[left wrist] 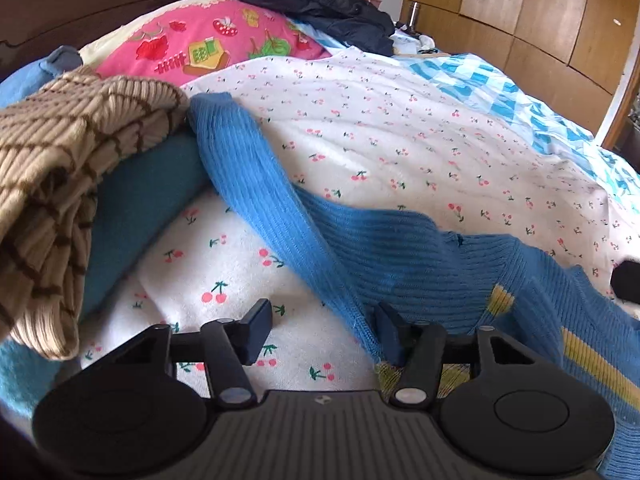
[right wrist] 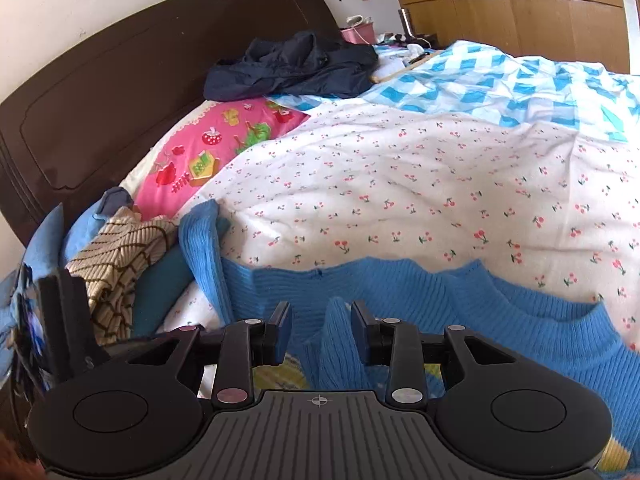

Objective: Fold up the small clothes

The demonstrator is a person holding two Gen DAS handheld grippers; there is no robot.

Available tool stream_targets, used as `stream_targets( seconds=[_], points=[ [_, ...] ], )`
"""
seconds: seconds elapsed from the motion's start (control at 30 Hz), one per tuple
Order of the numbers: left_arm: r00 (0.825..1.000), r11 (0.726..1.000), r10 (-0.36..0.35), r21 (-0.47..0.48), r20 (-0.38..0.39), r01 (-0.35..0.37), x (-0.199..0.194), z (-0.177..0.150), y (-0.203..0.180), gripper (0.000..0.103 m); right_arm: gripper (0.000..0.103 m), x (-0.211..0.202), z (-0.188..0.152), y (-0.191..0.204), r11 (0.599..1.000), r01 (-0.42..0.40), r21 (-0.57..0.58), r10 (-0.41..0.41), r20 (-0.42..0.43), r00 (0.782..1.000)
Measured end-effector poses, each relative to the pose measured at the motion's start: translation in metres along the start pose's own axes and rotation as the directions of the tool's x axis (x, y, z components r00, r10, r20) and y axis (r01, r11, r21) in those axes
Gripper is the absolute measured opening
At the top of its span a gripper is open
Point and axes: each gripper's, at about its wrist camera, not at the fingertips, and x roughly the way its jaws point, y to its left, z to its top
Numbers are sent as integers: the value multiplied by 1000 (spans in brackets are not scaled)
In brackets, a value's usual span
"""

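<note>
A blue ribbed sweater (left wrist: pixel 420 264) with yellow stripes (left wrist: pixel 592 364) lies spread on the cherry-print sheet (left wrist: pixel 224 264). One sleeve (left wrist: pixel 240 160) runs up and to the left. My left gripper (left wrist: pixel 324 334) is open low over the sheet. The sweater's left edge drapes against its right finger (left wrist: pixel 386 332), and only sheet shows in the gap. In the right wrist view, the sweater (right wrist: pixel 520 312) shows its round neckline. My right gripper (right wrist: pixel 322 332) is shut on a raised fold of the blue knit that fills the space between its pads.
A tan checked knit (left wrist: pixel 60 152) and a teal garment (left wrist: pixel 148 208) are heaped at the left. Behind are a pink pillow (left wrist: pixel 208 40), a dark jacket (left wrist: pixel 312 0) and a blue-white checked quilt (left wrist: pixel 520 92). A dark headboard (right wrist: pixel 120 100) and wooden wardrobe (right wrist: pixel 520 0) bound the bed.
</note>
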Motion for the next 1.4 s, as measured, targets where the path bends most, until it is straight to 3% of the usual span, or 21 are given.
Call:
stream_targets(
  seconds=[0.23, 0.5, 0.77, 0.87, 0.93, 0.97, 1.03, 1.17, 1.3, 1.4],
  points=[
    [998, 996, -55, -76, 17, 56, 0, -5, 28, 61, 33, 69, 54, 47, 993, -92, -78, 86, -85, 993],
    [995, 990, -96, -103, 20, 97, 6, -5, 36, 61, 37, 185, 103, 109, 978, -188, -94, 163, -227, 960],
    [993, 983, -117, -140, 27, 120, 10, -3, 43, 61, 40, 257, 114, 133, 975, -220, -23, 200, -326, 924],
    [992, 981, -125, -149, 27, 128, 10, -2, 45, 61, 40, 267, 109, 144, 978, -197, -69, 161, -353, 922],
    [991, 980, -127, -150, 30, 130, 10, -2, 44, 61, 27, 267, 106, 149, 977, -191, -92, 147, -351, 925],
    [991, 980, -127, -150, 32, 130, 10, -2, 44, 61, 15, 263, 105, 150, 975, -200, -98, 155, -348, 925],
    [991, 980, -129, -151, 38, 133, 6, -5, 46, 60, 10, 252, 106, 155, 972, -200, -124, 151, -322, 935],
    [990, 978, -133, -153, 53, 139, 3, -8, 47, 61, 7, 210, 115, 147, 975, -178, -136, 145, -225, 964],
    [985, 973, -159, -157, 74, 169, -4, -9, 50, 70, 7, 140, 129, 113, 988, -150, -29, 149, -52, 988],
    [977, 973, -191, -112, 89, 200, -11, -11, 40, 72, 7, 66, 128, 74, 989, -123, 77, 115, 102, 988]
  ],
)
